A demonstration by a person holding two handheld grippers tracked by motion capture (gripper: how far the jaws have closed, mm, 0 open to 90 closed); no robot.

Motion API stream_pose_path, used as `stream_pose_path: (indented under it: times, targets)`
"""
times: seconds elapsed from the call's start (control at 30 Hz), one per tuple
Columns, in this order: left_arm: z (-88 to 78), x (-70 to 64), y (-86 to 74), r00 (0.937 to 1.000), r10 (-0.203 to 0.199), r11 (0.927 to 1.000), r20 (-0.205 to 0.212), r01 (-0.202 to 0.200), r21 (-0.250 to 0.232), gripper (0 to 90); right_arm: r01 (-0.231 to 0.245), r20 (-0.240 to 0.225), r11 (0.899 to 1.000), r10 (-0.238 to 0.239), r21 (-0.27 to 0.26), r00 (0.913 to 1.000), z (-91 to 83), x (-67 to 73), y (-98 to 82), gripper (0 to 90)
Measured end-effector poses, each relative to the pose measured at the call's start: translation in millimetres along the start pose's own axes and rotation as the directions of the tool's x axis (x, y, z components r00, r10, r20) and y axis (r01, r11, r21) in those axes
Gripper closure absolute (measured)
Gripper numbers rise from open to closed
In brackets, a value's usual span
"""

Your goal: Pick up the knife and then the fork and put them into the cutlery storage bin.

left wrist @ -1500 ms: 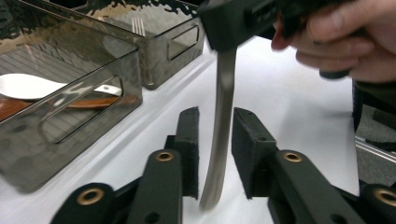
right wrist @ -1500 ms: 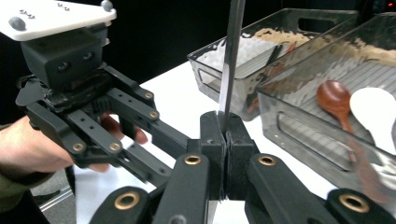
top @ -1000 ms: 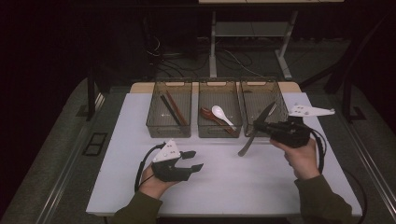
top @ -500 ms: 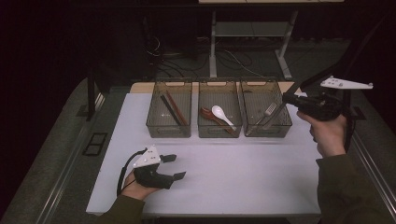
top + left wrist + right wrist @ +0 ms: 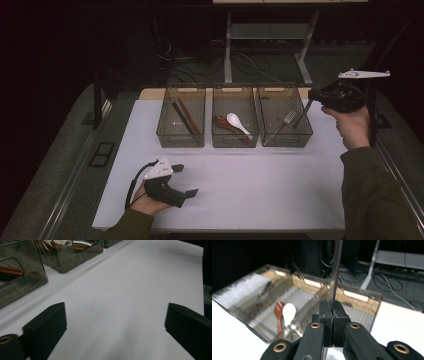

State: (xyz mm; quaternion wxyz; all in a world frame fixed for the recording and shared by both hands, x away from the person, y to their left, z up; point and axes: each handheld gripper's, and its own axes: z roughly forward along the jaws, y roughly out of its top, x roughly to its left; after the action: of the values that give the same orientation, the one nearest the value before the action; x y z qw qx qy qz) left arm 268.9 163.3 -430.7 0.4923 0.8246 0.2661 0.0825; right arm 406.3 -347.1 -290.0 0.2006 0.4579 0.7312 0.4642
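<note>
Metal, thin and straight, the utensil handle stands pinched in the right gripper above the far-right smoky plastic bin. Left gripper, jaws just opened wide and empty, rests on the smooth white table.

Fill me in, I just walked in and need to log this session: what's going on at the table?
A person is sorting cutlery into three clear bins. The right gripper is shut on a slim metal utensil, held above the right bin, where a fork lies. The left gripper rests low over the white table, its jaws just opened with nothing between them. The middle bin holds a white spoon and a brown spoon; the left bin holds chopsticks.
</note>
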Motion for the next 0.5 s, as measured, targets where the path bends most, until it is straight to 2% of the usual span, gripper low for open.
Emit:
stream_pose_path:
  times: [0.1, 0.3, 0.5]
  targets:
    - [0.6, -0.1, 0.2, 1.0000, -0.003, 1.0000, -0.001, 0.003, -0.001, 0.2, 0.018, 0.036, 0.998, -0.020, 0.060, 0.9992, 7.1, -6.4, -5.0, 88.8]
    - [2.5, -0.1, -0.1, 1.0000, -0.006, 1.0000, 0.008, 0.006, 0.005, 0.2, 0.004, 0.050, 0.988, -0.012, 0.153, 0.9987, 15.9, -15.2, -13.5, 88.8]
    - [3.7, -1.1, 0.0, 0.9998, 0.005, 0.9999, 0.020, -0.005, 0.016, 0.2, 0.012, 0.064, 0.976, -0.026, 0.218, 0.9976, 29.4, -17.8, -21.5, 88.7]
